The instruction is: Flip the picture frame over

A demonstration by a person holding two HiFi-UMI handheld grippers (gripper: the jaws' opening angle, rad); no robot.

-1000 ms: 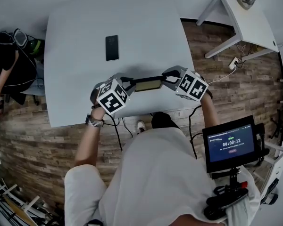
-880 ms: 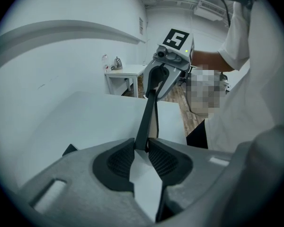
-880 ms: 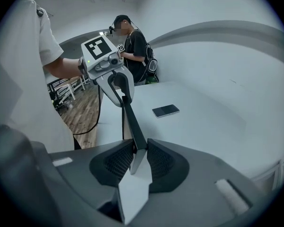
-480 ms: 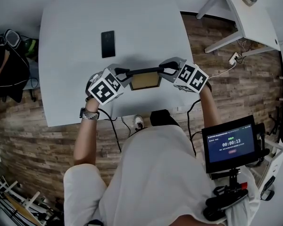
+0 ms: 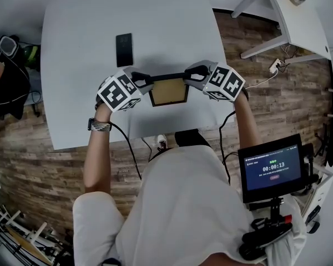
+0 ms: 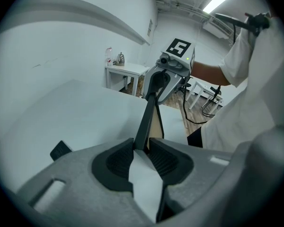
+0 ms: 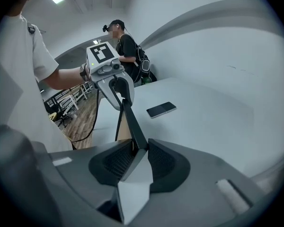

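Observation:
The picture frame (image 5: 169, 93) hangs between my two grippers over the white table (image 5: 83, 115), its brown back turned up toward the head view. My left gripper (image 5: 143, 82) grips its left edge and my right gripper (image 5: 190, 77) its right edge. In the left gripper view the black frame edge (image 6: 149, 112) runs out from between the pads of the left gripper (image 6: 141, 148) to the right gripper. The right gripper view shows the same edge (image 7: 130, 119) caught in the right gripper (image 7: 139, 148). Both pairs of jaws have just been opening a little, with the frame still between them.
A black phone (image 5: 124, 49) lies on the table beyond the frame and shows again in the right gripper view (image 7: 161, 109). A white side table (image 5: 288, 21) stands at the upper right. A screen on a stand (image 5: 269, 168) is at the lower right. A person (image 7: 128, 46) stands by the table's left end.
The frame has turned from nearly edge-on to showing its brown back. Both grippers have moved with it farther over the table and a little left.

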